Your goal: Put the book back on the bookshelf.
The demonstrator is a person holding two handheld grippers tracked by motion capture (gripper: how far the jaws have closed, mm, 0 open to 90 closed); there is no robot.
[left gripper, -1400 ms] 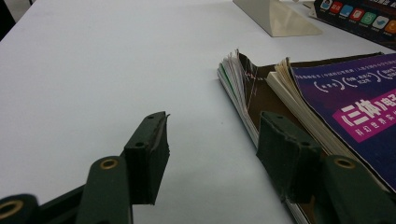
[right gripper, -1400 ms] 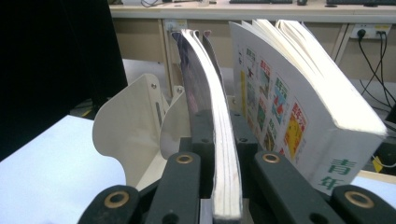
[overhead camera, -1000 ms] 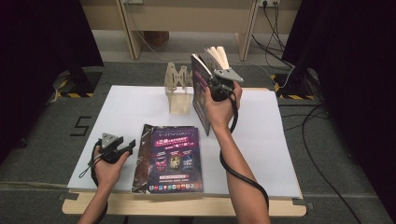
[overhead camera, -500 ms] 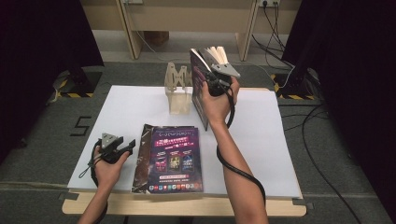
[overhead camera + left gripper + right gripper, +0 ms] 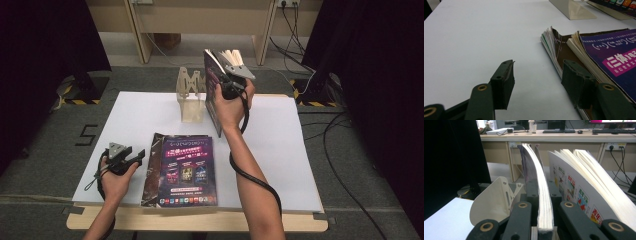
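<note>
Fig.: your right gripper (image 5: 231, 82) holds a book (image 5: 212, 95) upright above the table's (image 5: 280, 150) far middle, just right of the beige rack (image 5: 190, 97)

Detail: jaws nearly closed, clamped on part of the book's pages, w/ the rest fanning loose to one side. Second book (image 5: 182, 170) lies flat near the front edge. Your left gripper (image 5: 131, 159) rests just left of it, jaws wide apart w/ nothing between, one pad (image 5: 576, 82) over the book's edge

Bare forearms, black claws (image 5: 131, 156) with brass-ringed screws, grey three-cornered top plates, trailing black cables.
</note>
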